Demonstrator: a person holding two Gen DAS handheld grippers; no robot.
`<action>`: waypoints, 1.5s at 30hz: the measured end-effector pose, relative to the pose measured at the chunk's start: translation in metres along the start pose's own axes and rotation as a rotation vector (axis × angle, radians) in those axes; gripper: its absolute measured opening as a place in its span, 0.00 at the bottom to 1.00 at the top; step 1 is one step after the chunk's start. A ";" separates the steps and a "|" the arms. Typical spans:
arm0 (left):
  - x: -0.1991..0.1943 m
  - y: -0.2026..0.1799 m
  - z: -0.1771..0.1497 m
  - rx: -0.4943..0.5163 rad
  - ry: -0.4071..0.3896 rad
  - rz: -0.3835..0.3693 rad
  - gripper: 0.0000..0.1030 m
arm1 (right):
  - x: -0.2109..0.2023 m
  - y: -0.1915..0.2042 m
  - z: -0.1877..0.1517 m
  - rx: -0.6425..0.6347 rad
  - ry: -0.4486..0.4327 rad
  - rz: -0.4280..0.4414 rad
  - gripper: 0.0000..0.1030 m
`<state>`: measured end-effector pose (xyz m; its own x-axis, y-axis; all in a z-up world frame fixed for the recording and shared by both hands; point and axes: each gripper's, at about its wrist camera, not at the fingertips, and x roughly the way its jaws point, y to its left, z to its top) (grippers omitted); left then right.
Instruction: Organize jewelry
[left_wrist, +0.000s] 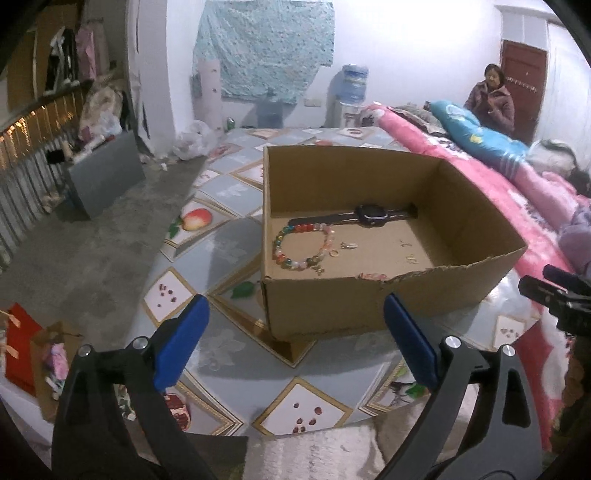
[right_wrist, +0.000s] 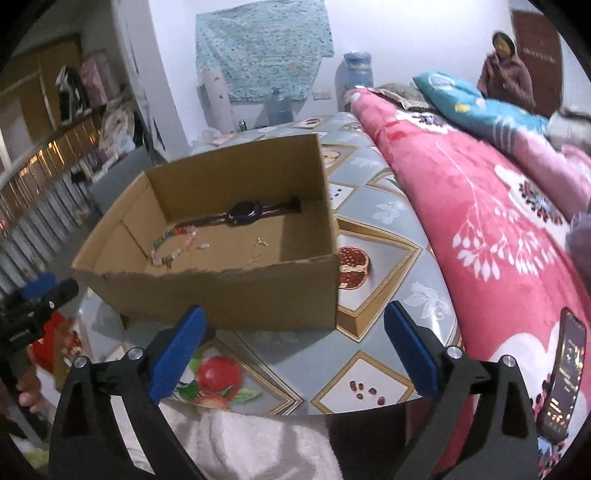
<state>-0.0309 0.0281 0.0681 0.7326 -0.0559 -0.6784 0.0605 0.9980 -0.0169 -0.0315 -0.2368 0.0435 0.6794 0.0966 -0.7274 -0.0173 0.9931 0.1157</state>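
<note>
An open cardboard box (left_wrist: 369, 306) (right_wrist: 229, 295) stands on a round table with a fruit-patterned cloth (left_wrist: 221, 254) (right_wrist: 373, 221). Inside lie a dark watch (left_wrist: 369, 214) (right_wrist: 242, 214), a bracelet of coloured beads (left_wrist: 303, 245) (right_wrist: 173, 245) and several small gold pieces (left_wrist: 410, 258) (right_wrist: 260, 242). My left gripper (left_wrist: 295, 332) is open in front of the box's near wall, nothing between its blue fingers (left_wrist: 181, 343). My right gripper (right_wrist: 293, 339) is open too, just short of the box's near right corner, and empty. Each gripper shows at the edge of the other's view (left_wrist: 554, 295) (right_wrist: 33, 306).
A pink flowered blanket (right_wrist: 480, 206) and blue pillow (left_wrist: 476, 133) lie on a bed right of the table. A phone (right_wrist: 565, 373) rests on the blanket. A person (left_wrist: 491, 99) stands by a door at the back. Red bag (left_wrist: 22, 347) and clutter lie on the floor at left.
</note>
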 end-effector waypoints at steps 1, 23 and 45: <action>0.001 -0.002 -0.001 0.004 0.002 0.011 0.89 | 0.001 0.004 -0.001 -0.004 0.004 -0.008 0.93; 0.036 -0.041 0.000 -0.022 0.166 0.066 0.89 | 0.019 0.035 0.005 0.001 0.060 -0.051 0.94; 0.043 -0.047 0.002 -0.018 0.201 0.083 0.89 | 0.029 0.034 0.004 0.016 0.098 -0.057 0.94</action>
<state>-0.0007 -0.0210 0.0407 0.5846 0.0315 -0.8107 -0.0076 0.9994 0.0334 -0.0093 -0.2005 0.0287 0.6037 0.0466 -0.7959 0.0318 0.9961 0.0825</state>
